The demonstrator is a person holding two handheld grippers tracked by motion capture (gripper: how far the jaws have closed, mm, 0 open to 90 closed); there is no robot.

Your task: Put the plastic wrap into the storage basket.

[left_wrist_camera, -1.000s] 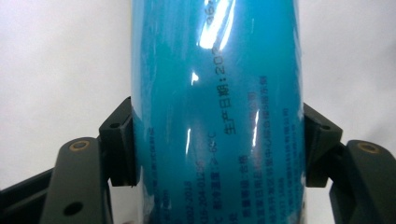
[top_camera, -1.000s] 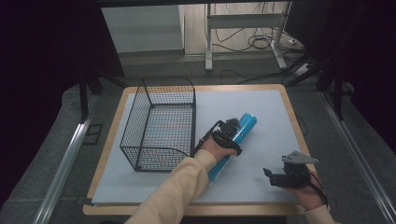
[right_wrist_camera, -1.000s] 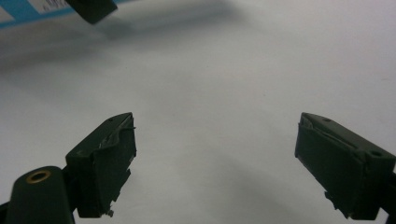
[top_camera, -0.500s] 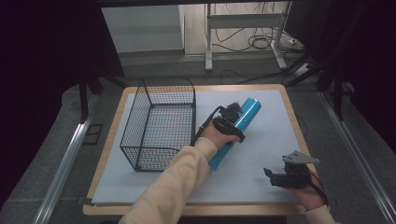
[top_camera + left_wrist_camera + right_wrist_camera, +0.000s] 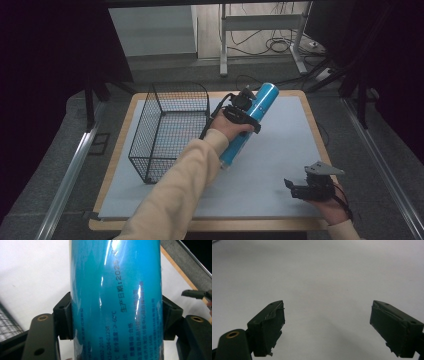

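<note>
Blue and glossy, the tube sits pinched across its middle between the jaws of your left gripper, tilted up above the white mat just to the right of the wire basket. Your right gripper rests low near the mat's front right corner, well apart from the tube, its jaws spread wide with nothing between them.
</note>
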